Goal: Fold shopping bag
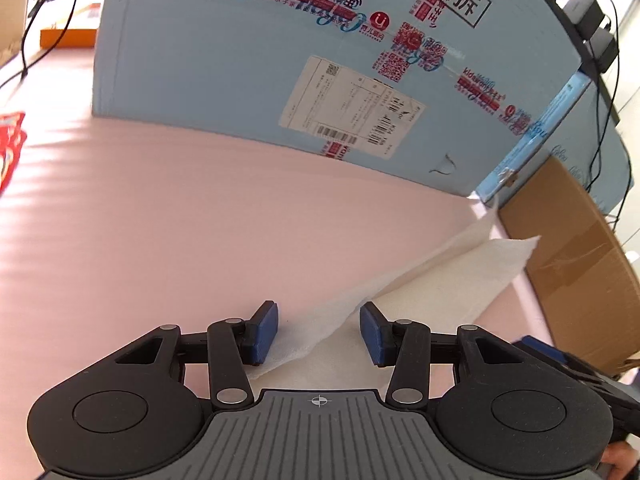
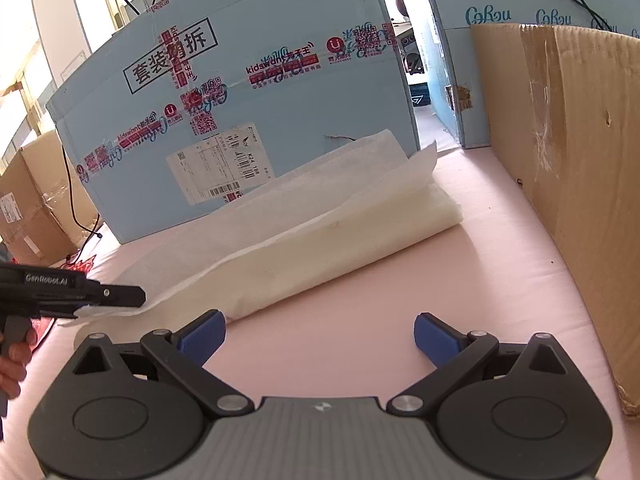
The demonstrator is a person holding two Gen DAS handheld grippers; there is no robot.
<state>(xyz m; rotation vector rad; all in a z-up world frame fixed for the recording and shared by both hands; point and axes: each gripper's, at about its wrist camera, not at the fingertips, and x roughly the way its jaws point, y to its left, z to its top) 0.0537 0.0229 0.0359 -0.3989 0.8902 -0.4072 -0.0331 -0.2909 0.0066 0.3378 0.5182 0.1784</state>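
The left gripper's [image 1: 319,332] jaws stand partly spread, with a lifted edge of the bag [image 1: 432,280] running between the blue pads [image 1: 266,330]; the cloth lies against the left-hand pad, while a clear gap shows beside the right-hand one, so nothing is pinched in the left wrist view. In the right wrist view that same gripper [image 2: 132,300] comes in from the left edge, a hand [image 2: 14,360] on its handle, and the bag's near corner sits at its tip; whether the tip presses the cloth there I cannot tell. The right gripper's [image 2: 320,338] jaws are spread wide over bare pink sheet [image 2: 400,280], touching nothing; the bag's folded edge lies just beyond its left pad.

The bag [image 2: 320,224] is white, soft and textured; it lies on the pink sheet in front of the blue box [image 2: 260,92], stretched from the near left to the far right; its upper layer is raised and curled along the far end, so the layers gape open there. A brown box [image 2: 580,184] stands along the right side, apart from the bag; more brown boxes [image 2: 28,208] stand at the far left, and a black cable [image 2: 76,208] hangs beside the blue box. Something red [image 1: 10,144] lies at the sheet's left edge.
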